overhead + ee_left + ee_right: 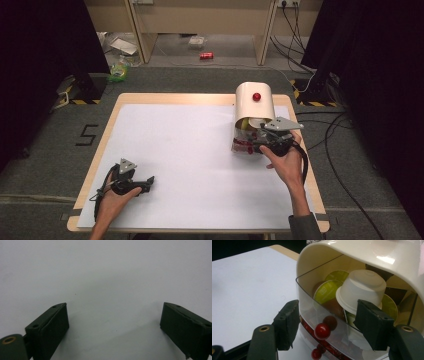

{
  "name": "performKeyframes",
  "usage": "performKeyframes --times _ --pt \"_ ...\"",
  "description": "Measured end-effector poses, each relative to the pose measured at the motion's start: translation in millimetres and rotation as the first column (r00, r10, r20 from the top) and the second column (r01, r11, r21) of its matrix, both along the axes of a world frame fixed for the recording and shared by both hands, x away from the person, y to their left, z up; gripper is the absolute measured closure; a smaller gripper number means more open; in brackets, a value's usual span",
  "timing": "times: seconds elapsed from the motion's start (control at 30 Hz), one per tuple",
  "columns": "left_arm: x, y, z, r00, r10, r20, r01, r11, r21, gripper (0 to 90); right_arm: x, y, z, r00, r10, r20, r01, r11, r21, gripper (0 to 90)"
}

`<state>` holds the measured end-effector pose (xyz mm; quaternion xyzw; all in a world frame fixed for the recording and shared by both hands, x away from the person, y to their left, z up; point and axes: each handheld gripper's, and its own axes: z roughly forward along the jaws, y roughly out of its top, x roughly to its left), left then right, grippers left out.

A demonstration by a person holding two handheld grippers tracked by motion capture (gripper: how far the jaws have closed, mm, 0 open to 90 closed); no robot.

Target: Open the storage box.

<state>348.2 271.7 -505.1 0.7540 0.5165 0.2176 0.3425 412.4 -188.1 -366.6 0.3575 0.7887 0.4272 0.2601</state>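
The cream box (254, 107) stands at the far right of the white table (190, 165). Its top tray (322, 315), clear with a red knob (322, 331), is pulled out, and coffee pods lie inside. A white pod (361, 291) lies on top of the green pods (325, 291). The right gripper (332, 326) sits at the front of the tray. Its jaws stand a little apart, one on each side of the tray wall, and I cannot tell if they press on it. The left gripper (145, 184) rests open and empty on the near left of the table. So the tray is open and pods are in it. I think shutting the tray is the job left to do.
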Motion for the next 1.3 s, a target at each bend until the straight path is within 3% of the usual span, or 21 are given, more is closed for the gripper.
performKeyframes --times 0.83,1.3 --pt "-0.1 0.1 0.0 1.0 -0.001 0.0 0.001 1.0 0.001 7.5 -12.6 -0.6 4.6 0.9996 0.025 -0.015 -0.026 0.999 -0.042 35.2" --pt "-0.1 0.0 0.0 1.0 0.0 0.001 0.0 1.0 0.0 7.5 -28.7 -1.6 6.9 0.9962 0.066 -0.057 -0.07 0.995 -0.069 35.2"
